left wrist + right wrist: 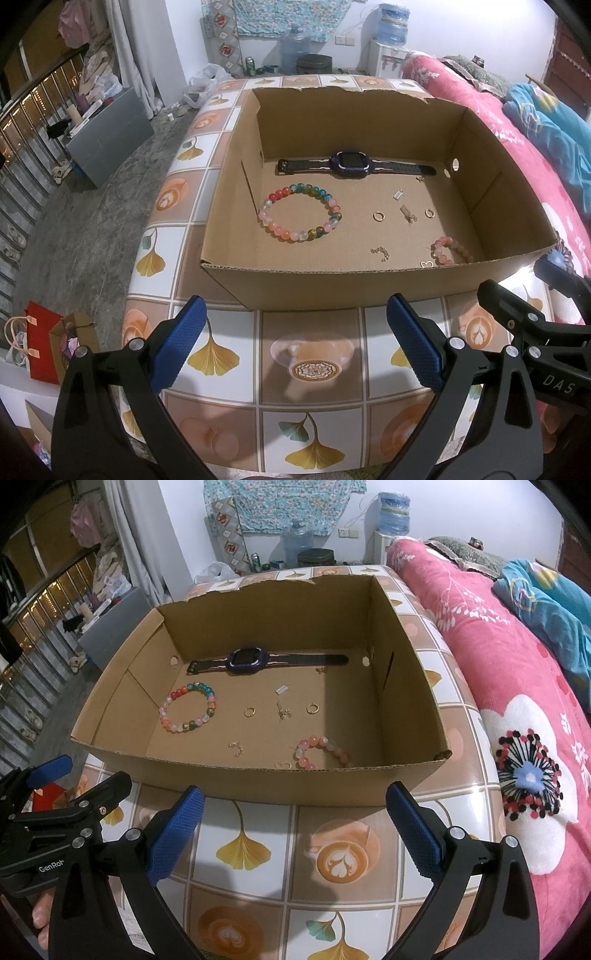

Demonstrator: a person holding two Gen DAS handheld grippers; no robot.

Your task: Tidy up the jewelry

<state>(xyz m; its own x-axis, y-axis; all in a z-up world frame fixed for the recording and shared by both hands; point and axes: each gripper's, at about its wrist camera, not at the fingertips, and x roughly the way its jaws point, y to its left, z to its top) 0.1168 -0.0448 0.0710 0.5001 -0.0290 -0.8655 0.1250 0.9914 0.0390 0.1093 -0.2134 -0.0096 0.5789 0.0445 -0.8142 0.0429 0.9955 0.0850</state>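
Both sets of fingers, left gripper (295, 343) and right gripper (295, 827), spread wide and empty above the tabletop (266, 886); beyond, in the cardboard box (258, 782), the beaded bracelet (188, 710) looks light, hard, roll-prone: pinch across one strand.

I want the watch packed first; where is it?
In both views the watch lies flat along the far wall inside the cardboard box, beyond the multicoloured bead bracelet.

Cardboard box (369, 284) on table (310, 365); inside, watch (354, 166) at rear, large bracelet (301, 214) left, small bracelet (445, 249) front-right, rings (378, 216) between.
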